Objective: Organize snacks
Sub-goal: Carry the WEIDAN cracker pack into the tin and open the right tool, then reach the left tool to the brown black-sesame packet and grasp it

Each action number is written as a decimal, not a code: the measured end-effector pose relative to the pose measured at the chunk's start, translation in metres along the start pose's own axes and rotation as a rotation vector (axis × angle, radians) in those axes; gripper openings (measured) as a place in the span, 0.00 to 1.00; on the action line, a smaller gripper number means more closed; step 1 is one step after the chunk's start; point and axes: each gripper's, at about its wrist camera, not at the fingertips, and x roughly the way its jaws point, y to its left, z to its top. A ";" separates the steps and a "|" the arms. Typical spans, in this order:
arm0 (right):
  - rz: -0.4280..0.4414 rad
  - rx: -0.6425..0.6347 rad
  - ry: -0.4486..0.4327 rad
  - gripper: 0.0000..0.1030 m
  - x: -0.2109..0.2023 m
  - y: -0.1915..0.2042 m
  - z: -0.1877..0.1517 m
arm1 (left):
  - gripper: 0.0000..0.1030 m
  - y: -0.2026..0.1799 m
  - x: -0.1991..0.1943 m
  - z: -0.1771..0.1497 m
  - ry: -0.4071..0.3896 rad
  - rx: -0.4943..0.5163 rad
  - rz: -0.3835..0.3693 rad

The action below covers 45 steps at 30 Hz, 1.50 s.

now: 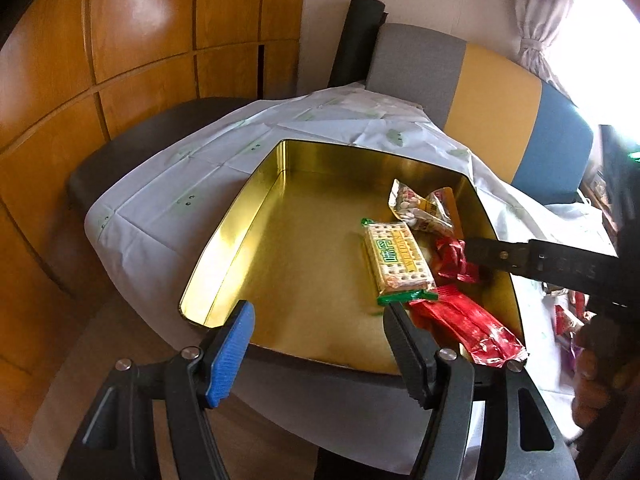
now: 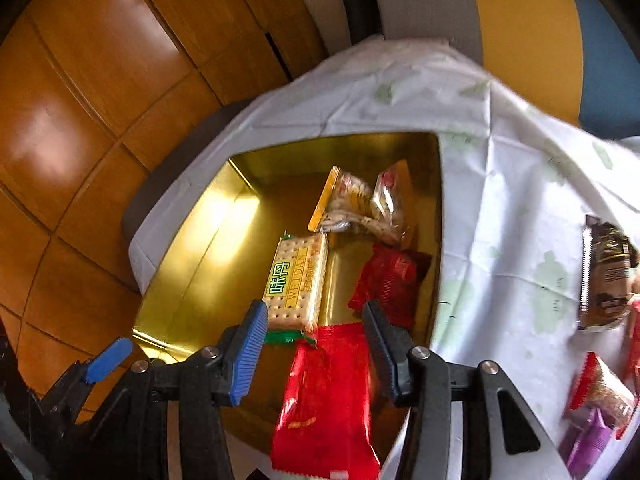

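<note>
I saw the shallow gold metal tin [image 1: 240, 216] wide open on its left half & far corner, plenty of room to pass. Right side was crowded: green-edged cracker pack [image 1: 398, 262], clear nut bag [image 1: 420, 208], red foil wrappers [image 1: 464, 320]. Tin walls low. More packets lay on the white cloth [image 2: 500, 208] to the right.

Your right wrist view cuts off the long red packet [image 2: 324, 404] at its bottom edge. The snacks on the cloth [image 2: 520, 208] at the right, a brown packet [image 2: 606, 276] and a purple one [image 2: 588, 444], are blurred, their print unreadable. In your left wrist view, the cracker pack [image 1: 398, 262] hides part of a small red wrapper [image 1: 454, 260].
</note>
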 end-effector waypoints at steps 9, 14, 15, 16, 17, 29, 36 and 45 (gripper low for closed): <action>-0.075 -0.060 -0.108 0.49 -0.048 -0.003 -0.020 | 0.66 -0.013 -0.011 0.000 -0.014 0.040 -0.012; -0.121 -0.071 -0.136 0.49 -0.070 -0.016 -0.032 | 0.66 -0.018 -0.013 -0.001 -0.009 0.053 -0.022; -0.131 -0.068 -0.143 0.49 -0.075 -0.021 -0.034 | 0.66 -0.019 -0.014 -0.001 -0.009 0.054 -0.023; -0.140 -0.067 -0.147 0.49 -0.078 -0.025 -0.036 | 0.66 -0.019 -0.014 -0.001 -0.009 0.054 -0.025; -0.155 -0.067 -0.151 0.49 -0.082 -0.030 -0.038 | 0.66 -0.021 -0.015 -0.001 -0.007 0.057 -0.029; -0.348 0.067 -0.185 0.49 -0.138 -0.127 -0.058 | 0.66 -0.040 -0.014 -0.002 0.019 0.099 -0.051; -0.463 0.181 -0.232 0.49 -0.185 -0.191 -0.064 | 0.66 -0.059 -0.012 0.004 0.046 0.130 -0.096; -0.506 0.347 -0.212 0.49 -0.207 -0.271 -0.069 | 0.66 -0.127 -0.013 0.018 0.076 0.282 -0.236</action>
